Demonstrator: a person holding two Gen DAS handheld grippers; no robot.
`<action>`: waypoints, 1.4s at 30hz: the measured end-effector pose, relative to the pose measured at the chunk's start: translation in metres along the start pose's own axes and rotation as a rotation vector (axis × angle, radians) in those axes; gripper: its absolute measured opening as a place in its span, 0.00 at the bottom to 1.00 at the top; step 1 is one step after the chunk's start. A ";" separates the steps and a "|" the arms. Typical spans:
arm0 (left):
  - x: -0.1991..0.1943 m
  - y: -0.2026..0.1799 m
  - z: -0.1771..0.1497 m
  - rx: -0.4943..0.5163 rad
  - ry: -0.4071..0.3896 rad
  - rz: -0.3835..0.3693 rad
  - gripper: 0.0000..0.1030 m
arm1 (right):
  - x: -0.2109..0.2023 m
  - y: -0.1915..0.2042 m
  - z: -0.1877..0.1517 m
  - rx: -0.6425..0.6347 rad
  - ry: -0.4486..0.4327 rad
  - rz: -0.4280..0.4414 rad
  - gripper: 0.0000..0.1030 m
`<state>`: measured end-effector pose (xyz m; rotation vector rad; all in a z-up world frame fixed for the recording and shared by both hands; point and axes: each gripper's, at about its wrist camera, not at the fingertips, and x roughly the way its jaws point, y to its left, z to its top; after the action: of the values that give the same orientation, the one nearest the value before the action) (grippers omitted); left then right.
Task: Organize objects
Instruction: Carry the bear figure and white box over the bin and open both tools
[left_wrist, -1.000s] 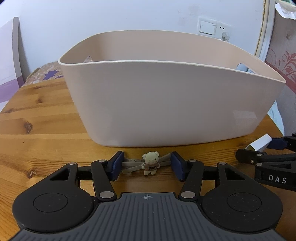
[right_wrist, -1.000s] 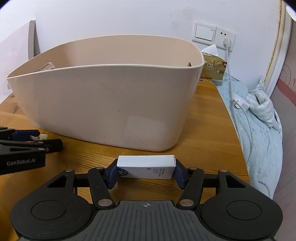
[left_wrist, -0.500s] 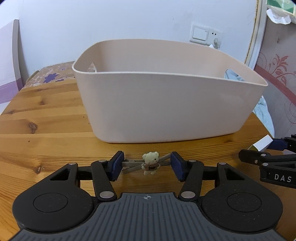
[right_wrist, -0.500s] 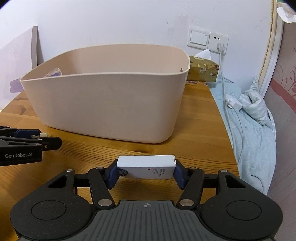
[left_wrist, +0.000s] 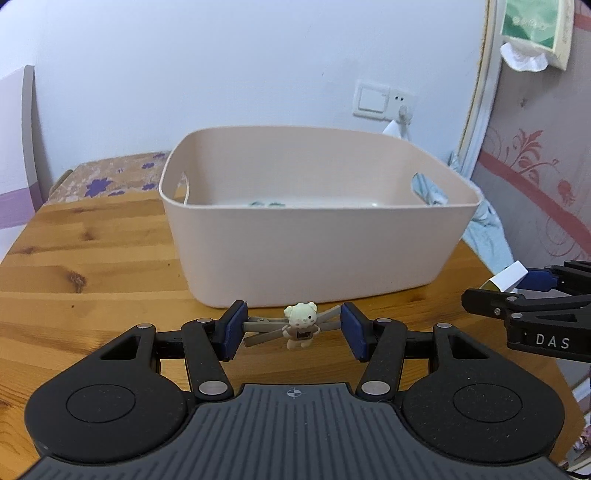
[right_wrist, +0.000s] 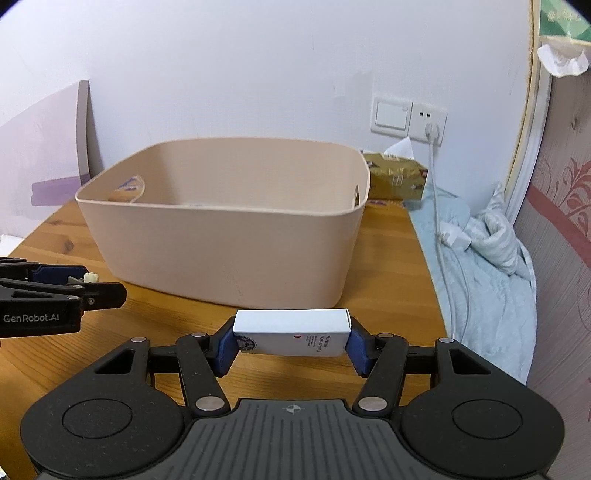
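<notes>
The left tongs (left_wrist: 291, 328) pinch a bear hair clip (left_wrist: 295, 326) by its thin ends; the right tongs (right_wrist: 293, 341) clamp a white box (right_wrist: 293, 334). Both hang low-centre, short of the beige bin (left_wrist: 314, 254). The clip could twist loose before clearing the rim.

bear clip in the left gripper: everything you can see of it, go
The bear clip is a small grey-brown hair clip, plastic by its look, with a cream bear figure in a brown shirt at its middle. Its two thin prongs cross in a flat X. It lies crosswise between the left gripper's blue pads, pinched at both ends, held clear above the wooden table, just short of the beige bin.
</notes>
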<state>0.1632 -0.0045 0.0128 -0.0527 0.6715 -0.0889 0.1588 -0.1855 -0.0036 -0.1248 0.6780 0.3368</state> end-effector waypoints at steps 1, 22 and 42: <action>-0.003 0.000 0.002 -0.003 -0.004 -0.008 0.55 | -0.003 0.000 0.001 -0.001 -0.006 -0.001 0.55; -0.034 -0.003 0.058 0.052 -0.159 -0.014 0.55 | -0.028 0.008 0.039 -0.013 -0.139 -0.005 0.55; 0.032 0.002 0.115 0.090 -0.117 -0.031 0.55 | 0.019 0.006 0.090 -0.023 -0.129 -0.020 0.55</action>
<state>0.2603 -0.0031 0.0824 0.0184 0.5492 -0.1453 0.2240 -0.1550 0.0535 -0.1299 0.5449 0.3306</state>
